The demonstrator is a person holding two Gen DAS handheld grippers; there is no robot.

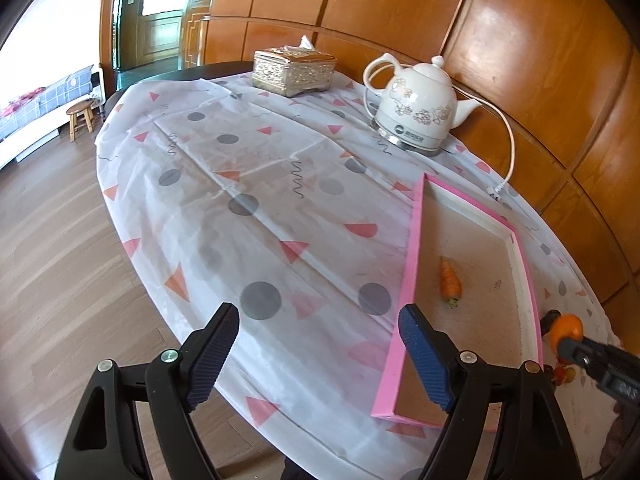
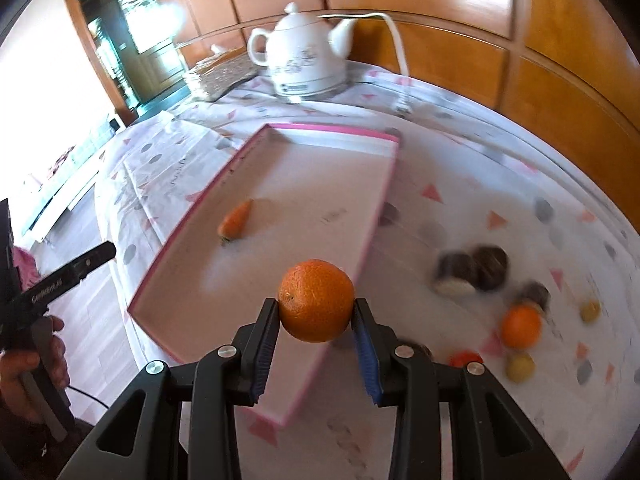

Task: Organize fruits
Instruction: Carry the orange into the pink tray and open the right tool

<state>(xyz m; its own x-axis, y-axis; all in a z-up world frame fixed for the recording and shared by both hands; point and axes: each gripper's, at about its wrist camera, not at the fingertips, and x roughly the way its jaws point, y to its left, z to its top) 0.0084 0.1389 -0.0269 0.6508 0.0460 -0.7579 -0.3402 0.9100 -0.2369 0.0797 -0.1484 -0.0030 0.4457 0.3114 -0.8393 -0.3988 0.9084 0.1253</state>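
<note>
Above the near edge of the shallow pink-rimmed cardboard tray [image 2: 390, 148], the right gripper [image 2: 316, 344] clamps a round orange fruit [image 2: 316, 306]. One small carrot [image 2: 236, 220] lies inside. Beside the tray, the left gripper [image 1: 320, 356] hangs open over the patterned desk [image 1: 240, 200].

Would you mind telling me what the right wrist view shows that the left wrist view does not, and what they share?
Only the right wrist view shows the loose fruit on the cloth: a second orange, dark round pieces and small yellow ones, all blurred.

Only the left wrist view shows the left gripper with its jaws open and nothing between them, plus a wooden stool.

Both show the pink tray holding a carrot, the white kettle, the tissue box, and the right gripper clamped on an orange.
</note>
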